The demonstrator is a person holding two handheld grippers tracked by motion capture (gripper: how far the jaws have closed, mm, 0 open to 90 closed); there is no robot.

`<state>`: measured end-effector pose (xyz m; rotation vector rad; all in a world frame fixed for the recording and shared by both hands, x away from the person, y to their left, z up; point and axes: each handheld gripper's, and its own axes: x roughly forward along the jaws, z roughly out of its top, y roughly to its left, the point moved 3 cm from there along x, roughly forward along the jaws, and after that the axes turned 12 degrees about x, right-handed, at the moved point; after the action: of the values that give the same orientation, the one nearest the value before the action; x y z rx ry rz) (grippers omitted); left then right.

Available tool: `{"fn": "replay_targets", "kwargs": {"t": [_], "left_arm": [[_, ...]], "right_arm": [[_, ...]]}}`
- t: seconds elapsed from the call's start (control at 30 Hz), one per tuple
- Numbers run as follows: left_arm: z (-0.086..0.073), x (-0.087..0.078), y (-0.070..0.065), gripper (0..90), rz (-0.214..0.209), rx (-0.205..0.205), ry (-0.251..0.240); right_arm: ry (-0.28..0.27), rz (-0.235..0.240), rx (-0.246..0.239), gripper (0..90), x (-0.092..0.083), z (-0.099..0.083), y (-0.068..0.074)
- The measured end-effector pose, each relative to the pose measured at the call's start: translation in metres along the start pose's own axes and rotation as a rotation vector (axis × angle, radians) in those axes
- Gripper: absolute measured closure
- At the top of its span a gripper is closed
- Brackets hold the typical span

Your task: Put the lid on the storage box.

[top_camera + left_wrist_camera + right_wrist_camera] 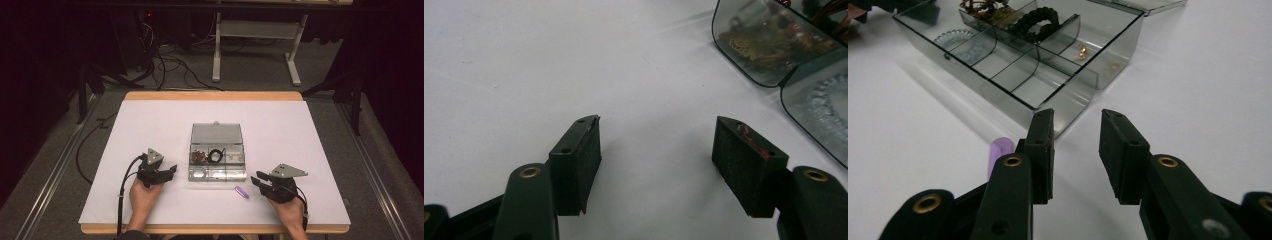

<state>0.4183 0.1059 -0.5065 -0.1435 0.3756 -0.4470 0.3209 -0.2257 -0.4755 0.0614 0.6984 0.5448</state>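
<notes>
Half the purple piece behind right gripper.

Both hands come in over the near edge of the table, each holding a gripper. The left gripper sits toward the near left, its jaws spread wide with nothing between the pads. The right gripper sits toward the near right, jaws partly open and empty, pointing inward toward the middle.
</notes>
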Motion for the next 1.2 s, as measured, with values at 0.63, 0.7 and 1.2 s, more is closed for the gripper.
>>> {"fn": "replay_targets", "kwargs": {"t": [0.63, 0.7, 1.2], "left_arm": [[0.0, 0.0, 0.0, 36.0, 0.001, 0.0, -0.002], [0.0, 0.0, 0.0, 36.0, 0.001, 0.0, -0.001], [0.0, 0.0, 0.0, 35.9, 0.001, -0.001, -0.001]], "right_arm": [[0.04, 0.06, -0.044, 69.2, 0.009, -0.011, 0.024], [0.049, 0.064, -0.049, 69.2, 0.011, -0.012, 0.025], [0.09, 0.06, -0.082, 69.1, 0.023, -0.016, 0.032]]}}
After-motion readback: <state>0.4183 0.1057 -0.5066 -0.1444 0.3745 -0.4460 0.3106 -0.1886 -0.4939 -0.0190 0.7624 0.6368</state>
